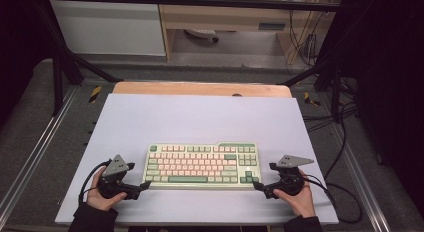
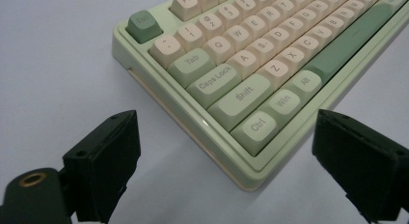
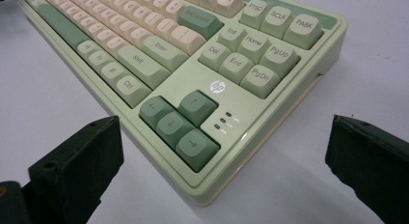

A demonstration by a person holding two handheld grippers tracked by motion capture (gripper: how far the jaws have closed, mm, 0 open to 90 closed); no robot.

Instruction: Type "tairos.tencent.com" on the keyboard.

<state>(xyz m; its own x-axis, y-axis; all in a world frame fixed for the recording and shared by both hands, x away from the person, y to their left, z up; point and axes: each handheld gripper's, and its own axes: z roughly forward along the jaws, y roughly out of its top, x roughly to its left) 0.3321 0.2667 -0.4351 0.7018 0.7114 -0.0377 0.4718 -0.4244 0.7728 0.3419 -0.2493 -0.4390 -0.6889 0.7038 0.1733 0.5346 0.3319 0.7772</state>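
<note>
Looking at the high view, the keyboard [image 1: 202, 165] is sitting in the lower middle of the frame on the pale table [image 1: 200, 117], with its long axis running straight left to right across the picture. That's the relation everything is hanging on: the two short ends are pointing at the two tools, one each.

The left gripper [image 1: 143, 186] is sitting at the lower left, right at the keyboard's near-left corner, and the right gripper [image 1: 257, 185] is mirroring it at the lower right, at the near-right corner. Neither is any nearer than the other as far as I can tell, it's pretty symmetric.

In the left gripper view the keyboard [image 2: 251, 74] is running off toward the upper right, its Ctrl corner poking into the gap low in the frame, and the jaws are standing wide apart on either side, not touching it. The left gripper [image 2: 226, 156] is basically framing that corner.

Same deal in the right gripper view: the keyboard [image 3: 193, 79] is stretching toward the upper left, the arrow-key corner is sitting between the jaws, and the right gripper [image 3: 224, 161] is gaping wide with nothing pinched.

My guess is both are lining up for a two-ended grab, so each needs to be pushing inward along that long axis.
</note>
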